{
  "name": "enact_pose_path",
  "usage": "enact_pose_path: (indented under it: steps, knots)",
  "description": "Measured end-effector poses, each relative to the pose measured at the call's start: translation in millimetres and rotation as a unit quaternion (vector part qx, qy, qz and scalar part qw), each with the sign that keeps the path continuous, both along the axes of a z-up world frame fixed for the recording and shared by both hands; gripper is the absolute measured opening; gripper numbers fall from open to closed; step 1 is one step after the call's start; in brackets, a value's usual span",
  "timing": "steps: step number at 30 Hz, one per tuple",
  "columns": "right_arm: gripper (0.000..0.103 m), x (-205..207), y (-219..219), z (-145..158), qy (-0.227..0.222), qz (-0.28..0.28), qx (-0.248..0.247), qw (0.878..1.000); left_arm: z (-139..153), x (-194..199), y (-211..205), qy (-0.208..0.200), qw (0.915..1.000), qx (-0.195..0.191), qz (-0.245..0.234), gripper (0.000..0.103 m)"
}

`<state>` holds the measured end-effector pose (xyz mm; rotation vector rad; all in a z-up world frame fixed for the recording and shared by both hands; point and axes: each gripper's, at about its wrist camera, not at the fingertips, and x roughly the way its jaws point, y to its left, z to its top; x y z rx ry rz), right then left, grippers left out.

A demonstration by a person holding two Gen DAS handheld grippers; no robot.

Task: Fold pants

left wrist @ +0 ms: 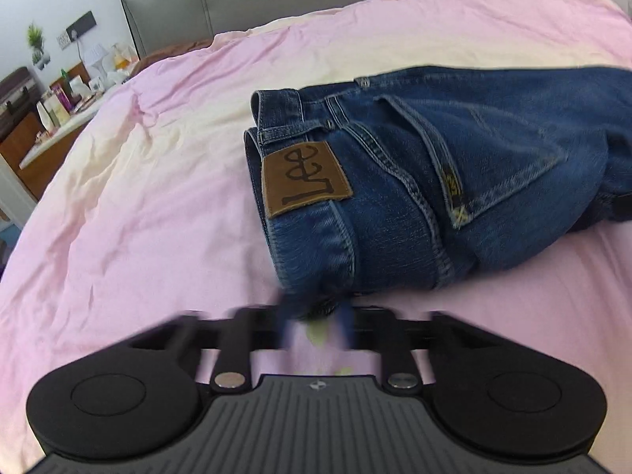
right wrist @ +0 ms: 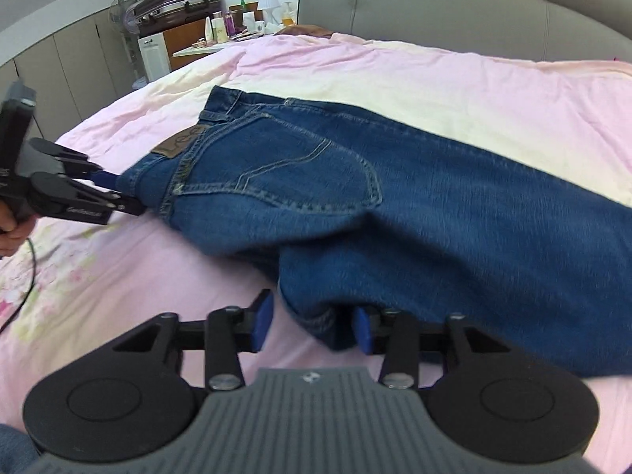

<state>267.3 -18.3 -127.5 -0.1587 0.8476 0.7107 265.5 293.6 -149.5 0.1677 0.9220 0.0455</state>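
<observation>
The right gripper (right wrist: pixel 312 326) stands open around a fold of the jeans (right wrist: pixel 355 205); the left gripper (right wrist: pixel 132 197) grips the waistband.

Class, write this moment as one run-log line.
stage: fold started | left gripper: shut on waistband of blue denim jeans | right gripper: open around crotch fold | surface: pink bedsheet

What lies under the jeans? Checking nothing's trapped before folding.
Around the jeans only the pink bedsheet shows; the sheet beneath is covered, so anything trapped there cannot be seen.
</observation>
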Motion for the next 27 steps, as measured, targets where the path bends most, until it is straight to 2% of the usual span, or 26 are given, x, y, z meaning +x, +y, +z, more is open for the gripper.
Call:
enact_pose_path:
  steps: [1,2,5,7,9,12,13,14,15,16,18,19,21,23,24,25,26,27]
  knots:
    - [0.009,3,2,0,0.008,-0.002,0.000,1.000,6,1,5,-0.001,0.9999,-0.007,0.014,0.006]
    - [0.007,4,-3,2,0.020,-0.006,0.000,1.000,12,4,10,-0.002,0.9996,-0.007,0.028,0.003]
    - [0.005,-5,-8,11,0.036,0.007,-0.006,0.999,23,11,29,-0.006,0.9973,0.009,0.073,0.000]
    - [0.005,-18,-11,11,0.049,0.012,-0.020,0.999,19,13,40,0.009,0.9970,-0.014,0.076,0.000]
    - [0.005,-27,-16,-1,0.073,0.001,-0.022,0.997,6,15,34,0.024,0.9975,0.024,0.062,0.000]
    - [0.005,-35,-21,-30,0.103,-0.016,-0.029,0.994,-8,19,32,0.037,0.9958,0.042,0.072,0.000]
    - [0.000,-37,-23,-34,0.104,-0.020,-0.026,0.994,-10,20,35,0.039,0.9926,0.067,0.093,0.000]
    - [0.000,-37,-25,-35,0.106,-0.021,-0.029,0.994,-13,22,42,0.045,0.9875,0.092,0.120,0.000]
    - [0.000,-38,-28,-34,0.108,-0.022,-0.024,0.994,-14,21,52,0.050,0.9844,0.093,0.141,0.000]
    - [0.000,-38,-31,-32,0.111,-0.021,-0.022,0.993,-10,18,61,0.049,0.9836,0.079,0.155,0.000]
    - [0.000,-40,-40,-26,0.112,-0.017,-0.016,0.993,5,9,70,0.033,0.9866,0.048,0.152,0.000]
    - [0.001,-40,-42,-22,0.107,-0.014,-0.020,0.994,12,6,69,0.028,0.9885,0.044,0.142,0.001]
    - [0.002,-38,-50,-11,0.089,-0.010,-0.025,0.996,25,4,63,0.017,0.9924,0.036,0.117,0.011]
    - [0.002,-30,-58,2,0.065,-0.011,-0.028,0.997,37,6,56,-0.006,0.9952,0.010,0.097,0.040]
    - [0.002,-25,-61,8,0.055,-0.013,-0.029,0.998,42,9,53,-0.018,0.9957,-0.008,0.091,0.050]
    - [0.004,-20,-65,14,0.045,-0.015,-0.029,0.998,45,14,50,-0.027,0.9957,-0.025,0.085,0.067]
    - [0.009,-12,-67,19,0.034,-0.018,-0.032,0.999,46,21,47,-0.035,0.9954,-0.038,0.080,0.072]
    - [0.012,-4,-69,23,0.024,-0.023,-0.037,0.999,48,29,43,-0.040,0.9952,-0.046,0.077,0.072]
